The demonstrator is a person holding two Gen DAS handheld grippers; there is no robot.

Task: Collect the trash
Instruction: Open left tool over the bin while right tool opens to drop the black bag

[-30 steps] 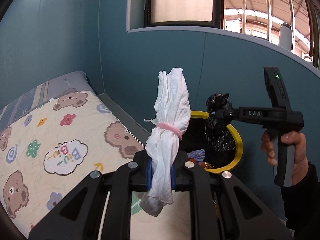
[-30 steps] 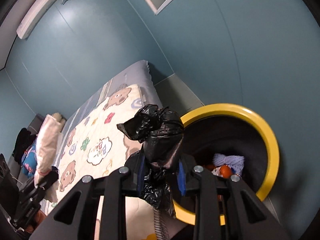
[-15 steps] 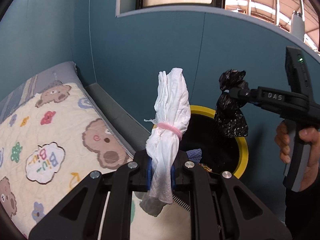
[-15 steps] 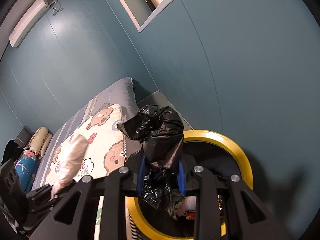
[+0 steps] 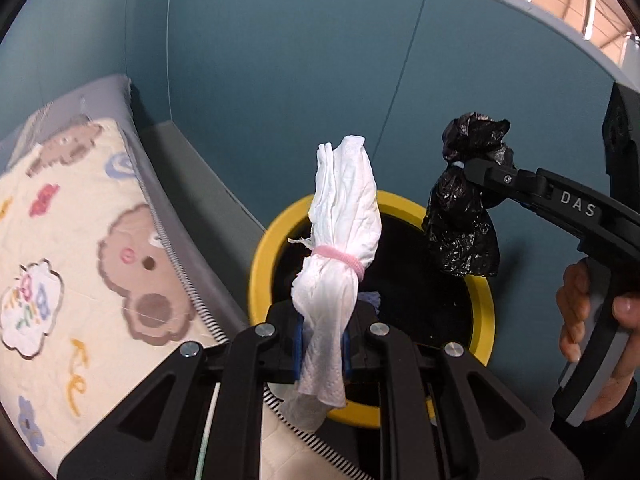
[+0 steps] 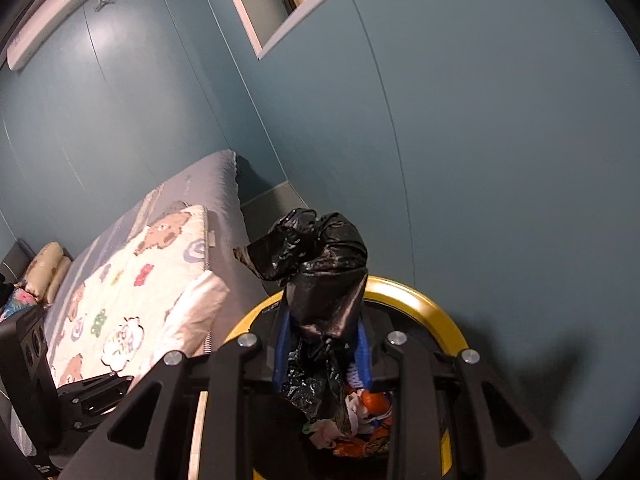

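My left gripper is shut on a white tissue bundle tied with a pink band, held upright over the near rim of a yellow-rimmed trash bin. My right gripper is shut on a knotted black plastic bag and holds it above the bin. In the left wrist view the right gripper holds the black bag over the bin's far right rim. Colourful trash lies inside the bin.
A bed with a bear-print quilt lies left of the bin, and it also shows in the right wrist view. A teal wall stands right behind the bin. A window ledge runs above.
Both grippers have moved closer to the bin. The tissue bundle now hangs over its near rim and the black bag over its opening. Both grips are unchanged.
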